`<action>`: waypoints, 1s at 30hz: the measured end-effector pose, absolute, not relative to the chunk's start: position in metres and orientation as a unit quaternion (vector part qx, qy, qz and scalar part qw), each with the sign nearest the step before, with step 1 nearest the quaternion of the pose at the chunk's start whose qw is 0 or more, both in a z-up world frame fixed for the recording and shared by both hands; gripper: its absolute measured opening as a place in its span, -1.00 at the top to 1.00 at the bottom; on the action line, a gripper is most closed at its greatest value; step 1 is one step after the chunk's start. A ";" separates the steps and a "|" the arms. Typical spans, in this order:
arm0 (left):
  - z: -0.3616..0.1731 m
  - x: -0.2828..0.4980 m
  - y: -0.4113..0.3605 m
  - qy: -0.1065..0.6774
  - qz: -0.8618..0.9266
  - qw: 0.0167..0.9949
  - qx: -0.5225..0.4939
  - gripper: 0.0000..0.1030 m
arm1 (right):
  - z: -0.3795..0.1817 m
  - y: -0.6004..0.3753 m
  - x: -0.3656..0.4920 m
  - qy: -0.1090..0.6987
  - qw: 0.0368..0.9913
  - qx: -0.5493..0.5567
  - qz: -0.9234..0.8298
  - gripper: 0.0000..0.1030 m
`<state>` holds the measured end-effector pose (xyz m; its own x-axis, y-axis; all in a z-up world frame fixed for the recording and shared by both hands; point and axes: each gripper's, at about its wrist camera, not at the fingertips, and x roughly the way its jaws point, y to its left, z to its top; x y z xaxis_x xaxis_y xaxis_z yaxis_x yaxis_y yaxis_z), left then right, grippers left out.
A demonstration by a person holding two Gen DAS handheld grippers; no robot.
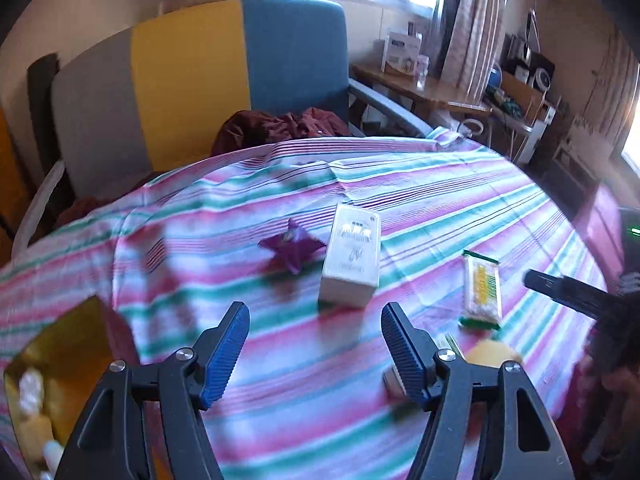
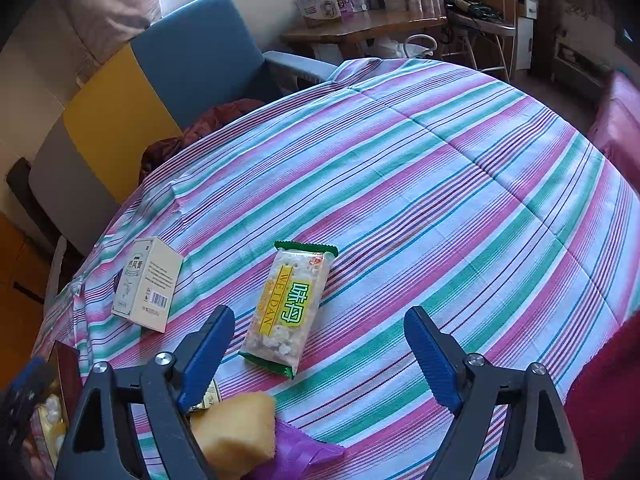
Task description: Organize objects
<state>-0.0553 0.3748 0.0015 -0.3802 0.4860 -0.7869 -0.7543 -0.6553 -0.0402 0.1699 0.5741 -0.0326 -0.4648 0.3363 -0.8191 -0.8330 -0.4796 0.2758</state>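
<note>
On the striped tablecloth [image 1: 420,200] a white carton [image 1: 352,260] stands just ahead of my left gripper [image 1: 315,312], which is open with nothing between its blue pads. A purple star-shaped wrapper [image 1: 292,248] lies left of the carton. A green-edged snack packet [image 2: 288,308] lies flat on the cloth ahead of my right gripper [image 2: 320,316], whose open jaws hold nothing. A yellow spongy piece [image 2: 236,428] and a purple wrapper [image 2: 296,452] lie under the right gripper's left finger. The carton [image 2: 146,284] is to the left in the right wrist view.
A gold-lined box [image 1: 60,360] with pale pieces inside sits at the table's near left. A grey, yellow and blue armchair [image 1: 192,80] with dark red cloth on its seat stands behind the table. A wooden desk [image 2: 360,26] with boxes is farther back.
</note>
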 end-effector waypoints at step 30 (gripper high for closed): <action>-0.060 -0.068 0.458 0.259 0.773 0.417 -0.401 0.00 | -0.051 0.595 0.172 0.398 0.389 -0.360 0.749 -0.78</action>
